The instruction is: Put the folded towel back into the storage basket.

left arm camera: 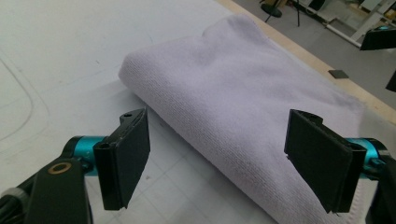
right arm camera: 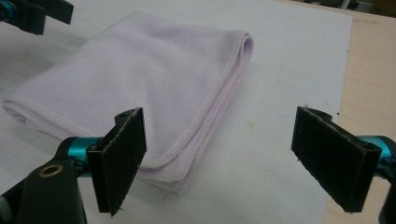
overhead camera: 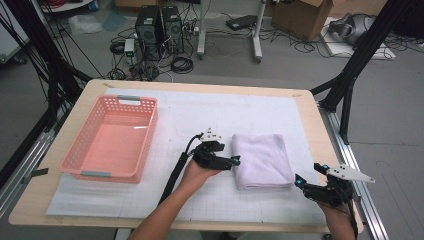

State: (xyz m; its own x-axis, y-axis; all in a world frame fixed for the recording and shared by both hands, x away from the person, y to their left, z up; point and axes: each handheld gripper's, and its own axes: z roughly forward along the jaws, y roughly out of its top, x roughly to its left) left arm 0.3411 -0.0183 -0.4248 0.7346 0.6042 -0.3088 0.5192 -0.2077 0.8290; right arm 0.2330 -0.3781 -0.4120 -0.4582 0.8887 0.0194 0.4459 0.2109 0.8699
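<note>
Lilac terry cloth, one folded towel (overhead camera: 263, 160), lies on the white mat (overhead camera: 165, 200) at the table's centre-right, with one pink plastic basket (overhead camera: 111, 140) well apart at its nine o'clock. Two grippers flank it, both with jaws spread wide and holding nothing: the left gripper (overhead camera: 227, 161) touches or nearly touches the towel's nine o'clock folded edge, and the right gripper (overhead camera: 311, 176) hovers near its five o'clock corner. A likely slip (judging from the stacked hems) is pinching only the top layer, so the fold opens when lifted toward the basket.
</note>
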